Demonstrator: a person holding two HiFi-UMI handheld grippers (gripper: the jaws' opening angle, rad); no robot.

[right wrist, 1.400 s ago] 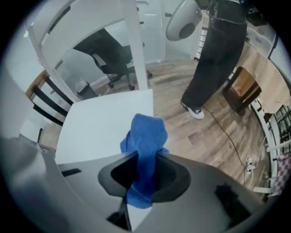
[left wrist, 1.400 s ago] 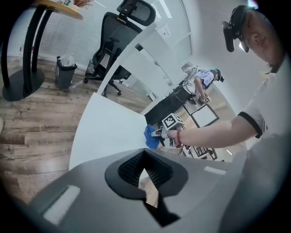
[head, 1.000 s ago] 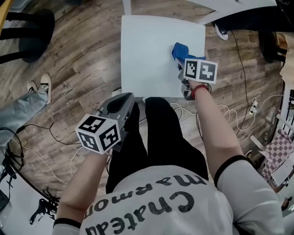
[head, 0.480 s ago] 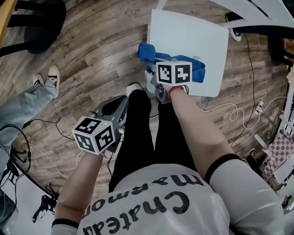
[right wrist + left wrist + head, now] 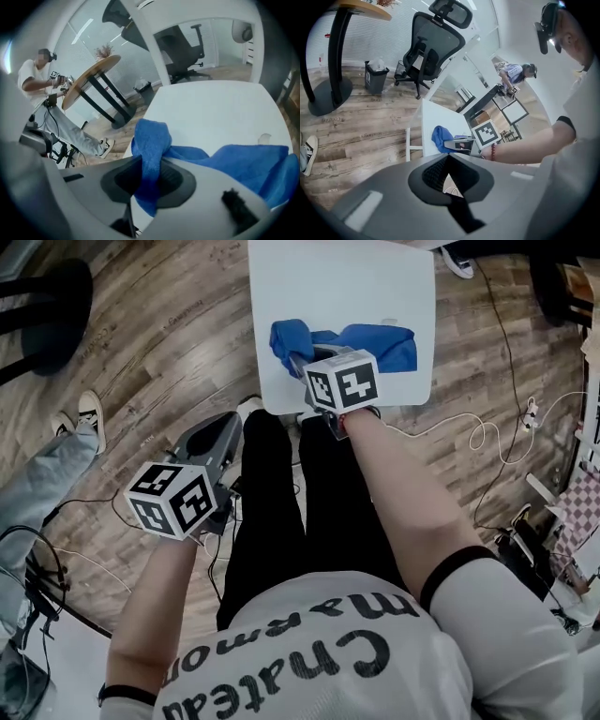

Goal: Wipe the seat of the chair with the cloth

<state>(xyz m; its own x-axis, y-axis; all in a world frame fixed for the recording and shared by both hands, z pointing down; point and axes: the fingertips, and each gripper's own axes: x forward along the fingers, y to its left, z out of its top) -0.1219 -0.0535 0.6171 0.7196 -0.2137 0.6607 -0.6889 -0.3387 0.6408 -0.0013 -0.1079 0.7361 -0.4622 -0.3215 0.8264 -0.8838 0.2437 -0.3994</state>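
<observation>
The cloth (image 5: 380, 345) is gripped in the closed jaws of the right gripper (image 5: 300, 364) and lies spread across the front of the chair seat (image 5: 337, 277). Half a second earlier it overhung the seat's left edge. The left gripper (image 5: 216, 437) is held clear of the seat, jaws closed on nothing.

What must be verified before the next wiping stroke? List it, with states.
1. Right gripper jaws clamped on the blue cloth: ok.
2. Cloth resting on the white seat: ok.
3. Cloth spread flat for full contact: not ok, it is bunched.
4. Left gripper off the seat, jaws together, nothing in them: ok.
5. White cable on the floor, away from the cloth: ok.
6. Seat clean where the cloth lies: cannot tell.
</observation>
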